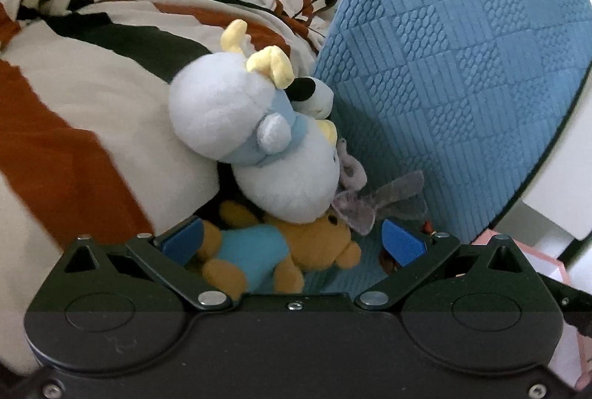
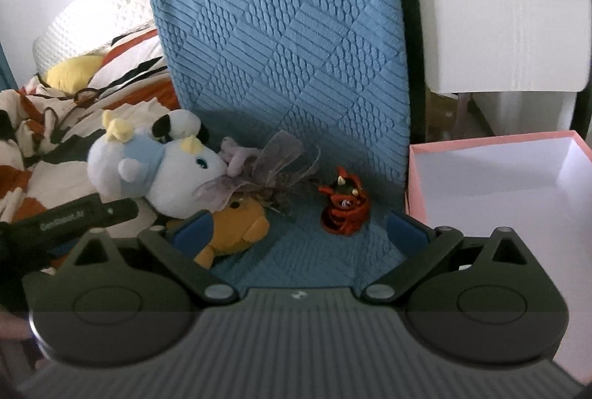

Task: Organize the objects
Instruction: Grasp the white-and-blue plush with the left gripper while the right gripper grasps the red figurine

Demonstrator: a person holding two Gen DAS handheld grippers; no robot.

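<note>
Toys heaped on blue chair seat. Left gripper spread wide around orange bear, not touching it; right gripper spread too, empty. White plush cow atop bear. Red figure apart, near pink box. Striped quilt behind.

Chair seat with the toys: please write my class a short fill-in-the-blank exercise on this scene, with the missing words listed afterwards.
1. The white plush lies on top of the ____ bear.
2. The small red toy stands on the ____ chair cover.
3. The pink box beside the chair is ____.
4. Both jaws of the left hand-held gripper stand ____.

Missing words: orange; blue; empty; open
</note>
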